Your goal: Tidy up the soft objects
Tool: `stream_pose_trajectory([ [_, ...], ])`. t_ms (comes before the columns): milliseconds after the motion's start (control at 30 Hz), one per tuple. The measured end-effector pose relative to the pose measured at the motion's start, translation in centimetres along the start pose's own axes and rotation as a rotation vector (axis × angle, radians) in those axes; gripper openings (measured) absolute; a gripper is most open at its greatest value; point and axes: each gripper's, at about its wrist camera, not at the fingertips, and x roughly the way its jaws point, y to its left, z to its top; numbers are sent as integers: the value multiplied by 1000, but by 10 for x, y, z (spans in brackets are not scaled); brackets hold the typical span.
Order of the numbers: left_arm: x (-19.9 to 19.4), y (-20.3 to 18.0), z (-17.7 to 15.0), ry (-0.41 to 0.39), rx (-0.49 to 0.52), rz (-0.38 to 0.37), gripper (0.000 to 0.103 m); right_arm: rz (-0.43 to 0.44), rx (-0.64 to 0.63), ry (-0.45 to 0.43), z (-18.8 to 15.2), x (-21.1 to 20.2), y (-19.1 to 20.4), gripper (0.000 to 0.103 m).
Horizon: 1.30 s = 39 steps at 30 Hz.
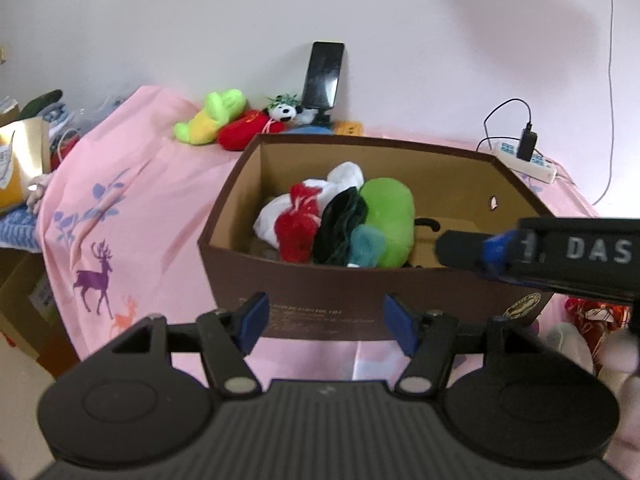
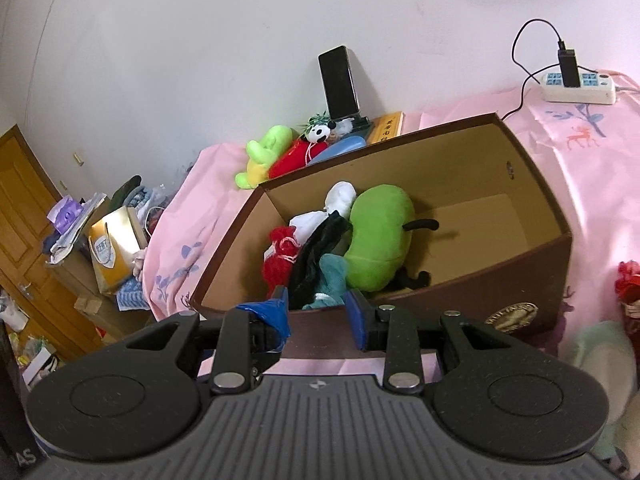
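On a pink cloth (image 1: 140,200), a box (image 1: 360,296) holds plush toys (image 1: 388,216); both grippers, left (image 1: 326,322) and right (image 2: 318,314), gape empty.

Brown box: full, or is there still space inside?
Partly full. Soft toys fill the brown box's left half; bare cardboard floor shows on the right.

Pink deer-print cloth (image 1: 132,208) — brown box (image 1: 360,300), plush toys (image 1: 212,118), power strip (image 1: 528,162)

Red plush (image 1: 592,316) cut off at right edge; gold box seal (image 2: 512,317) text illegible.
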Motion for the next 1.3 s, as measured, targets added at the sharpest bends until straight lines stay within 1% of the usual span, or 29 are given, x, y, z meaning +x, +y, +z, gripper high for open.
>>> stream_pose_trajectory([
  [133,-1,-2,-2,26,1,26,72,-32,-36,1,-4,-9,2,15],
  [300,1,-3,-6,68,-14,42,78,-69,-62,18,-10,-13,2,15],
  [333,0,-4,-7,70,-10,49,83,-77,-64,23,-12,-14,2,15],
  [367,0,-5,-7,70,-5,61,95,-86,-65,29,-14,-14,1,15],
  [400,-2,-5,-8,66,-3,67,98,-93,-65,36,-16,-14,0,15],
  [467,-4,-6,-10,61,9,73,98,-112,-61,54,-20,-14,-2,16],
  [567,-2,-9,-13,80,28,91,98,-139,-51,79,-25,-14,-4,16],
  [667,2,-8,-16,116,22,96,98,-174,-47,95,-29,-13,-5,16],
  [800,9,-9,-21,181,32,125,98,-204,-37,107,-33,-13,-7,16],
  [900,11,-8,-26,208,27,133,98,-227,-44,119,-36,-13,-7,16],
  [1300,7,-3,-32,229,30,161,98,-283,-84,166,-47,-12,2,17],
])
